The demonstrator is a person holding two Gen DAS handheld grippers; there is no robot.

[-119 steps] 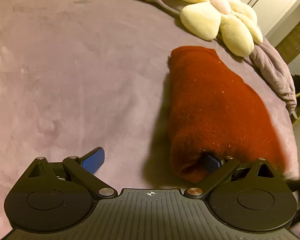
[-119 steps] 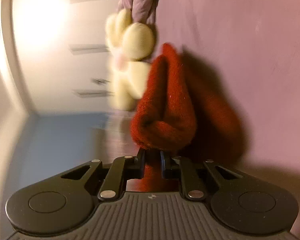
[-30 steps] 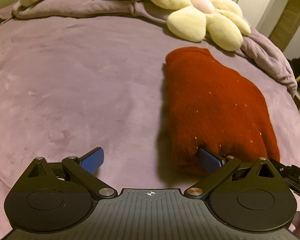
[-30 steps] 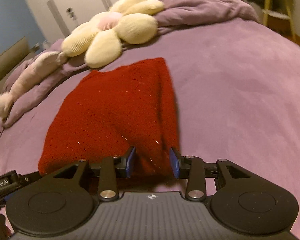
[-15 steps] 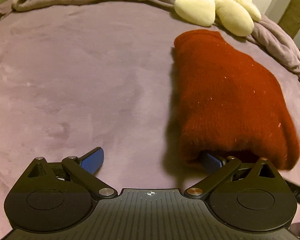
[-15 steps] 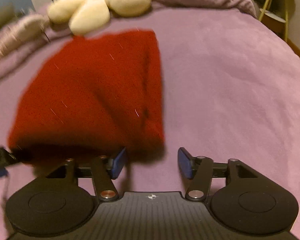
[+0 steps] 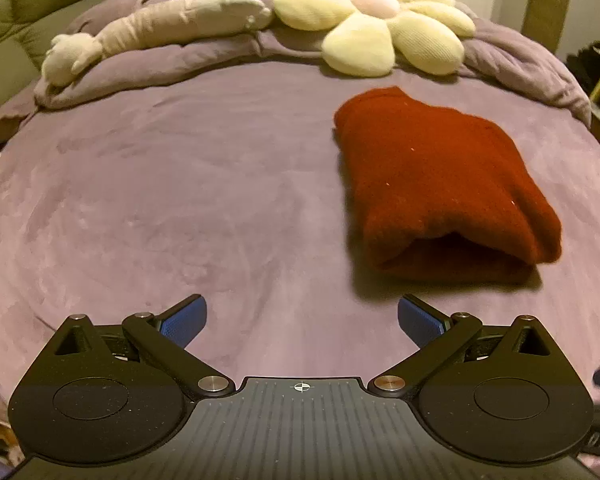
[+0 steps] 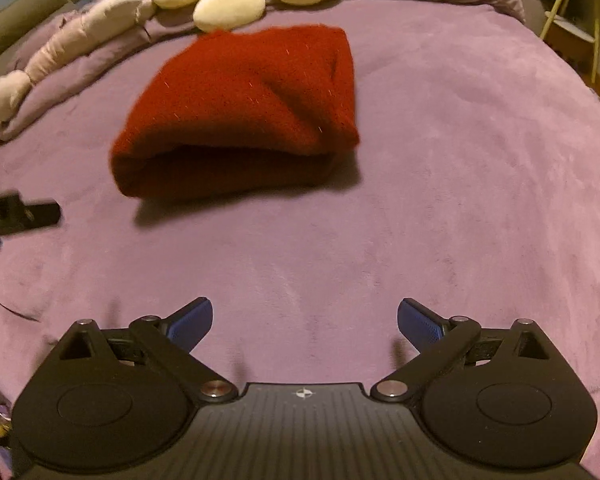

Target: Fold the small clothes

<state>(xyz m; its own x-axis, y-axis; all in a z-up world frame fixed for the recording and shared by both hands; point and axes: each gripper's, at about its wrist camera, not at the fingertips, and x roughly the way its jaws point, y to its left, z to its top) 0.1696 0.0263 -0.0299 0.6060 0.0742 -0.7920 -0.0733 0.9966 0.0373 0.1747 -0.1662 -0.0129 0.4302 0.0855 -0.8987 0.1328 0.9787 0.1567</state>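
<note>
1. While the red knit garment (image 7: 440, 184) lies folded into a thick bundle on the purple bed (image 7: 180, 200), neither tool touches it; it sits right of centre in the left wrist view and left of centre in the right wrist view (image 8: 240, 108).
2. The left hand-held gripper (image 7: 302, 316) has its blue pads spread wide apart and holds nothing; the bundle's near edge lies just beyond its right pad, with bare bed cover showing between.
3. The right hand-held gripper (image 8: 305, 318) is likewise spread wide and empty, well short of the garment, over bare bed cover.
4. The garment's near end shows a rounded fold with an upper layer lapped over a lower one, and a dark gap between them. The top surface carries a soft crease, visible in the right wrist view.
5. Judging by this, the fold of this piece looks finished and the step in hand is release and retreat.
6. The next move, as I read it, calls either for a light press to flatten the puffy near edge, or for fetching another garment; none is visible on the bed.
7. A cream flower cushion (image 7: 376, 24) and a long pale plush toy (image 7: 160, 28) rest against the bunched duvet at the far side, apart from the bundle.
</note>
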